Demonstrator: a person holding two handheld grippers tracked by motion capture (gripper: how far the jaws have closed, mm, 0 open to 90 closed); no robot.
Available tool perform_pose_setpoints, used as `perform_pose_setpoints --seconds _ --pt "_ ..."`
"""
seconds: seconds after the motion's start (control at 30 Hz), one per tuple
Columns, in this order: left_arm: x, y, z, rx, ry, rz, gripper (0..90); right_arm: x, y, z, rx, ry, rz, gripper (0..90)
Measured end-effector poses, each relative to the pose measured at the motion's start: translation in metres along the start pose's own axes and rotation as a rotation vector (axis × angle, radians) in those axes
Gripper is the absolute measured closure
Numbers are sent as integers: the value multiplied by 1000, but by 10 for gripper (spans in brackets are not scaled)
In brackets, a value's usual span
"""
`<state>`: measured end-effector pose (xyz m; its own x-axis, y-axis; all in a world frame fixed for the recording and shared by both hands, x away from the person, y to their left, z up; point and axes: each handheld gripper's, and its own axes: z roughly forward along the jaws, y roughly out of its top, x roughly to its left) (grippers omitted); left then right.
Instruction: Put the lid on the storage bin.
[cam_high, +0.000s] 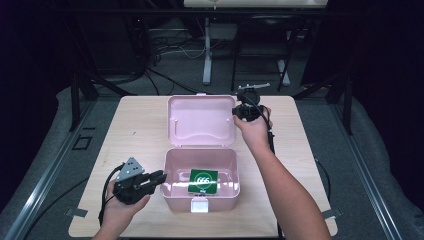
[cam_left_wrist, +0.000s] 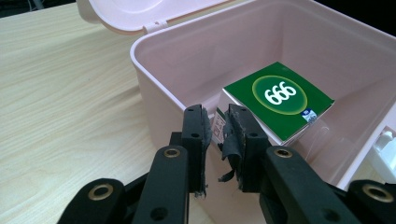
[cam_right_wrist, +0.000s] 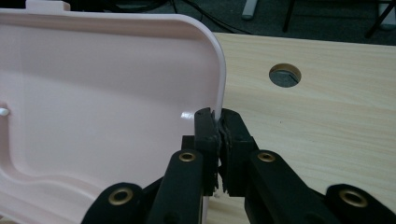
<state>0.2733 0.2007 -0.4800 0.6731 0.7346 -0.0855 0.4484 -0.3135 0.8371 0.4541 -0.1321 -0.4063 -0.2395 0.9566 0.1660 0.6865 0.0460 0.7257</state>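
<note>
Pink box (cam_high: 172, 192), lid (cam_high: 200, 120) open, claw-pinched

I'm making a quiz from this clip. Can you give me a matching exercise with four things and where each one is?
1. green carton
2. lid
3. left gripper
4. right gripper

a. clamped on the lid's edge
b. clamped on the box's near wall
c. inside the pink box
d. swung open behind the box

Pairs: 1-c, 2-d, 3-b, 4-a

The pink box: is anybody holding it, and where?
Yes. The right gripper pinches the side edge of the open lid. The left gripper clamps the near-left wall of the pink box.
</note>
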Motion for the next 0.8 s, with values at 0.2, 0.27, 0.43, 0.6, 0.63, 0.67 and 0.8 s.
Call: perform_pose_setpoints --seconds 0.2,0.27,0.43,0.6,0.63,0.67,0.8 --pt "0 0 0 -2 2 -4 774 3 -3 -12 -39 8 -31 866" --pt "0 0 0 -2 1 -4 774 3 -4 -15 -51 9 -41 866" --pt "0 0 0 -2 3 -4 775 3 -7 -21 -76 24 -41 866" --pt "0 0 0 -3 4 -3 774 3 -10 -26 -95 36 -45 866" --pt "-1 0 0 -3 5 -3 774 3 -11 -27 -97 38 -45 866" --pt "0 0 0 -4 5 -3 774 3 -12 -29 -106 41 -44 865" --pt "-1 0 0 -3 8 -3 774 4 -16 -33 -131 44 -56 864"
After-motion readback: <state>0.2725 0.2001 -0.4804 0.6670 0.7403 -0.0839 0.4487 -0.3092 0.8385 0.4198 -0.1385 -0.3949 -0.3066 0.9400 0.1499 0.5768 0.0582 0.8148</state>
